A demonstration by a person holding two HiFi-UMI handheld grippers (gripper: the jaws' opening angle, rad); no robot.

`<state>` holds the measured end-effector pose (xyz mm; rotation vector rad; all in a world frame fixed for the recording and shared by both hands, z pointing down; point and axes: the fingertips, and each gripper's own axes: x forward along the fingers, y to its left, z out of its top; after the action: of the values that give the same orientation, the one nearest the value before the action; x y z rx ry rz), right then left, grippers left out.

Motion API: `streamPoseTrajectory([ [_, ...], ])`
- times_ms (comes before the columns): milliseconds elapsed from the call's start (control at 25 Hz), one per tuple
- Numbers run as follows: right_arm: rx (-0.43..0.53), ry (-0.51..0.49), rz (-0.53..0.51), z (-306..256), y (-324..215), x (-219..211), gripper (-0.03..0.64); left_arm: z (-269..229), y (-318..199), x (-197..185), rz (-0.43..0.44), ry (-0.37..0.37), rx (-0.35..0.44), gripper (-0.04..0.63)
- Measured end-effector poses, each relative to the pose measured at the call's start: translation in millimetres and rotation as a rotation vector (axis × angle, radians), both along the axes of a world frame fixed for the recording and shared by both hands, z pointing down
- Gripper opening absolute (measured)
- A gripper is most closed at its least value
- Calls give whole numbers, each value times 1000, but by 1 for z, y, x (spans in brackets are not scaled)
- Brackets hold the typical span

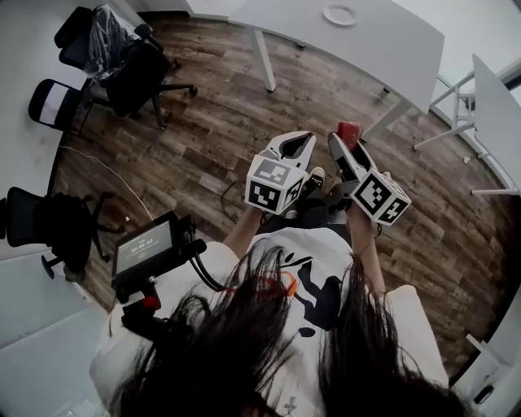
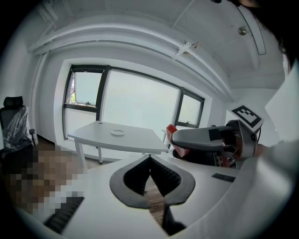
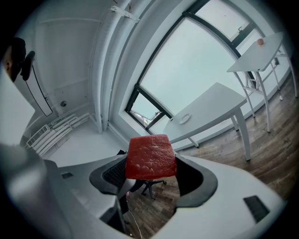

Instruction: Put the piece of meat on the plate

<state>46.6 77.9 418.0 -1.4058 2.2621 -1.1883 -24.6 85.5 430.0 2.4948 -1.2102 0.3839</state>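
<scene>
1. The right hand-held gripper (image 3: 154,173) clamps the meat (image 3: 151,156) between its jaws, in the air over the floor (image 1: 203,122).
2. The left hand-held gripper (image 2: 150,161), just beside it, is closed on nothing.
3. The plate (image 1: 339,15) lies on the tabletop (image 1: 391,37), well apart from both.

Wood-plank floor (image 1: 203,147); white table (image 1: 391,41); black office chairs (image 1: 130,69); large window (image 2: 135,100); white walls (image 3: 65,56).
</scene>
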Motion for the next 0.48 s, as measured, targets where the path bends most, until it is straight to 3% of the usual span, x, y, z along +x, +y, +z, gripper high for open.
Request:
streamPoseTrajectory([
  [240,14,-13,-18,-2,-15,-4,304,-5,-13,-5,-19,0,20,6],
  [480,-2,-1,-33,3,-98,2,304,-2,-96,4,-23,12,9,6],
])
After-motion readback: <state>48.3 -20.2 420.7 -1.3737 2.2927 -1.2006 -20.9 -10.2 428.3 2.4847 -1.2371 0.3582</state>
